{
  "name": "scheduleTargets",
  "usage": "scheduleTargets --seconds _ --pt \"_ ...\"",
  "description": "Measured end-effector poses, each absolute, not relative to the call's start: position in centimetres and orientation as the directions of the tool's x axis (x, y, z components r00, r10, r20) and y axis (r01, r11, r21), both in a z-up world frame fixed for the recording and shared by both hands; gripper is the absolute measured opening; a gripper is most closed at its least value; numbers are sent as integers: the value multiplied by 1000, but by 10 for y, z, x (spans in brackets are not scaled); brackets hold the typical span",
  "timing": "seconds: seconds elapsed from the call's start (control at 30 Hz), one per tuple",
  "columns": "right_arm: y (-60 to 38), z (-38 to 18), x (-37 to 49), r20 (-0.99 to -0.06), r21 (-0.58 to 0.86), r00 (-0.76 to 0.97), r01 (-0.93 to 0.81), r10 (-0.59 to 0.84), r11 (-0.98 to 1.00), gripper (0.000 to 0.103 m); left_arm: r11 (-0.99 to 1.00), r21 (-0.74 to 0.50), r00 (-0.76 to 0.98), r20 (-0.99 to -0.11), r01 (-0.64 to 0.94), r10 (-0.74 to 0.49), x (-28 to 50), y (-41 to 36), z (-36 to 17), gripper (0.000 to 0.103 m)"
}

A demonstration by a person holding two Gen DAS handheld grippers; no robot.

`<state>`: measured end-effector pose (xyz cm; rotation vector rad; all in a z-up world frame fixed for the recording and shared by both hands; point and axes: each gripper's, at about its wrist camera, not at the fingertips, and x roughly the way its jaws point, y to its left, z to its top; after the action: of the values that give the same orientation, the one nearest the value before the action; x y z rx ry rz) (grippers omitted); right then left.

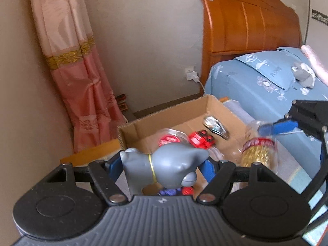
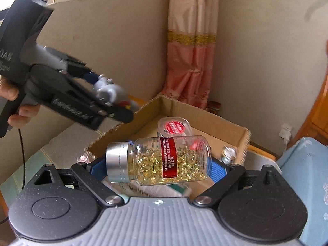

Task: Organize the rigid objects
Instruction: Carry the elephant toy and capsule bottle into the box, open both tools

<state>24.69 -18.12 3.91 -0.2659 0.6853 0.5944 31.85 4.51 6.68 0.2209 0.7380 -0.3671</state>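
beside the bed with the blue flowered sheet (image 1: 256, 94) and its orange wooden headboard (image 1: 246, 20), an open brown cardboard box (image 1: 164, 112) sits low against the beige wall, near a pink curtain with gold trim (image 1: 78, 71). inside the box lie a clear round tub with a red lid (image 2: 174, 128), a red toy car (image 1: 202, 139) and a shiny metal piece (image 1: 215, 126). above the box, the right gripper (image 2: 160, 168) is clamped on a clear plastic bottle of golden capsules with a silver cap and red label (image 2: 164, 162), held sideways. the left gripper (image 1: 162, 168) is closed on a grey plastic cat figure with a thin yellow collar (image 1: 166, 164), also over the box.
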Motion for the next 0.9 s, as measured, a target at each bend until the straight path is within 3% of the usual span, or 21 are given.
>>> scheduleTargets --seconds 0.3,0.33,0.9 --pt "-150 19 289 -703 -74 585 -626 405 776 98 927 55 671 -706 370 -226 354 49 57 74" --pt "-150 17 290 -703 -74 588 -620 400 781 101 927 52 668 -708 371 -228 356 48 56 74" --pt "-177 16 263 -677 -74 631 -570 379 818 103 884 34 606 -740 467 -292 402 -15 46 75"
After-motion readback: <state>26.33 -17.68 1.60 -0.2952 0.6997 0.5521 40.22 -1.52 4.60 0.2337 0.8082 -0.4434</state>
